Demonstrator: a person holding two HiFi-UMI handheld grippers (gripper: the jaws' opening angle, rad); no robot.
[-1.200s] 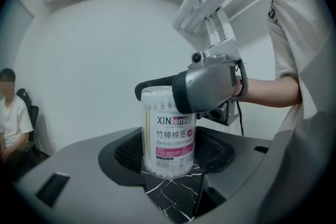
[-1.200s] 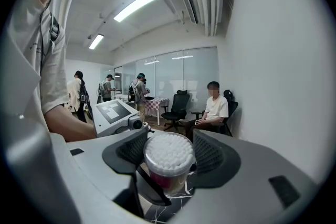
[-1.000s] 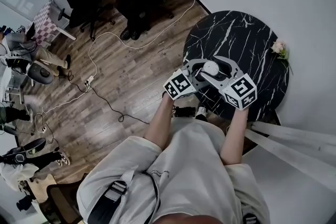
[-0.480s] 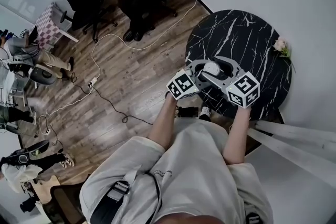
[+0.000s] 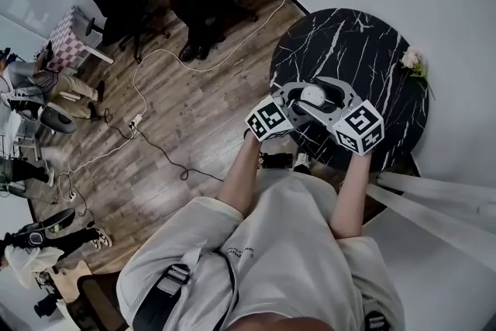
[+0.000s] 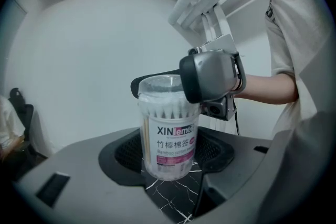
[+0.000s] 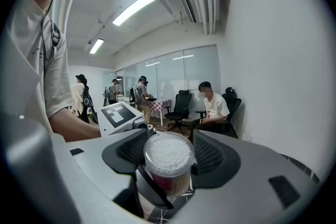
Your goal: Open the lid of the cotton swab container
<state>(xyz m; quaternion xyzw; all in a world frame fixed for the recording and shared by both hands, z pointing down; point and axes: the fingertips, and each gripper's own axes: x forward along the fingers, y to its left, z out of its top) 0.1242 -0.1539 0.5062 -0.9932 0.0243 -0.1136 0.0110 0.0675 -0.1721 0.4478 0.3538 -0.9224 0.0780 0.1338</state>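
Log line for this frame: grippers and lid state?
left gripper: shut on cotton swab container | right gripper: shut on lid | lid: on, unopened | cotton swab container: upright

A clear plastic cylindrical cotton swab container point(image 6: 169, 136) stands upright on the round black marble counter point(image 5: 364, 50), toward 9 o'clock of its centre. White-tipped swabs pack it on end, and a white label with a pink band wraps its front. Its clear round lid point(image 7: 168, 153) sits closed on top.
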